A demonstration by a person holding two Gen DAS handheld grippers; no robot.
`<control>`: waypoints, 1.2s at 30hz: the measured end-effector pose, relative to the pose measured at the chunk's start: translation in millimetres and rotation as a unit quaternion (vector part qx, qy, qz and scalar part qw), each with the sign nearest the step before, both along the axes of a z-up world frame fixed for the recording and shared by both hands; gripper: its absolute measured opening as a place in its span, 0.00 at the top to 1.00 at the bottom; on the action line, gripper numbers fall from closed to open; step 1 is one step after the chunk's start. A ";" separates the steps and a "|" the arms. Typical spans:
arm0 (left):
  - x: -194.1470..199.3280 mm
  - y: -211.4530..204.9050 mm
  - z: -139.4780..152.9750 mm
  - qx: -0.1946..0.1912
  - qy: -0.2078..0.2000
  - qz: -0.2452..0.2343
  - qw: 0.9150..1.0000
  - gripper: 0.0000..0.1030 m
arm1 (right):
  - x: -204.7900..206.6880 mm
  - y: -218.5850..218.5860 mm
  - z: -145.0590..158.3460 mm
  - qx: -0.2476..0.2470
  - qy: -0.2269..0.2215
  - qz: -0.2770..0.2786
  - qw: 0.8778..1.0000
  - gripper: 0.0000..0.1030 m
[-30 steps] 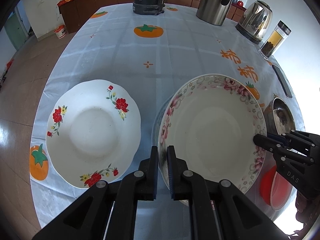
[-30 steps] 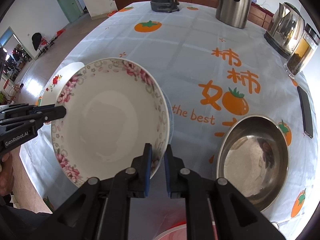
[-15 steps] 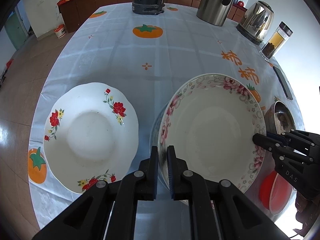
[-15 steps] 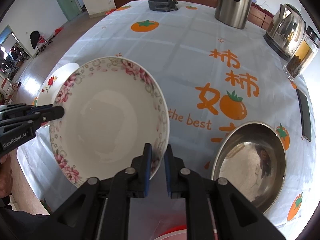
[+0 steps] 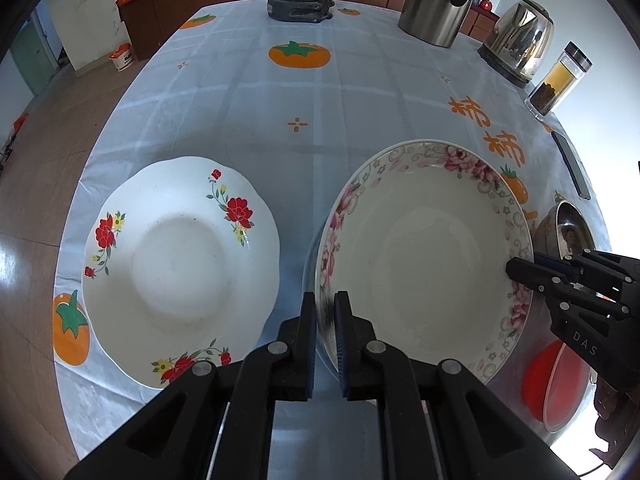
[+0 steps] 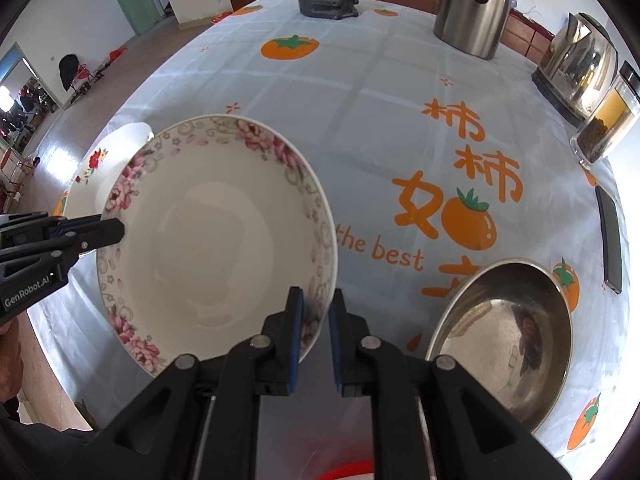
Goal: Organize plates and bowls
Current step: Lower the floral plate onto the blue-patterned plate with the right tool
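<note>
Two grippers clamp one pink-flowered bowl [image 5: 424, 248] by opposite rim edges: left gripper [image 5: 325, 316] jaws pinched on its left rim, right gripper [image 6: 316, 316] jaws pinched on its right rim. Bowl sits above the tablecloth [image 5: 320, 92], between a red-flowered plate [image 5: 180, 268] and a steel bowl [image 6: 504, 340].

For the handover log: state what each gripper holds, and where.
Both hold the pink-flowered bowl by its rim: left gripper on the bowl's left edge, right gripper on the opposite edge.
</note>
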State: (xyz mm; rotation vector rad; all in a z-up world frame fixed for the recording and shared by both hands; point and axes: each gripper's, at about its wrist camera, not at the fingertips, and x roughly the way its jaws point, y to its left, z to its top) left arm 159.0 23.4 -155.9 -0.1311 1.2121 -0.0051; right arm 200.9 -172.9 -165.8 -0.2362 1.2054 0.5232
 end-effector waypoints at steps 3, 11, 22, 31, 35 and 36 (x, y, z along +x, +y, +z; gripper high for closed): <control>-0.8 -0.3 -2.8 -0.002 0.004 0.000 1.000 0.91 | 0.4 0.4 -1.9 -0.003 0.002 0.001 1.000 0.88; -1.1 -1.2 -7.0 -0.001 0.007 0.000 1.000 0.91 | 1.0 1.6 -5.9 -0.006 0.006 0.004 1.000 0.88; -1.2 -0.2 -11.7 -0.001 0.008 0.002 1.000 0.91 | 0.9 5.1 -10.1 -0.021 0.002 0.014 1.000 0.87; -2.1 -1.0 -12.0 0.009 0.002 0.000 1.000 0.91 | 1.4 5.4 -13.1 -0.024 0.002 0.016 1.000 0.87; -2.6 -0.5 -12.4 0.016 -0.001 0.000 1.000 0.91 | 0.9 6.1 -13.5 -0.026 -0.001 0.017 1.000 0.87; -2.5 -0.6 -12.4 0.016 -0.002 0.000 1.000 0.91 | 0.7 6.5 -13.3 -0.027 -0.002 0.018 0.999 0.87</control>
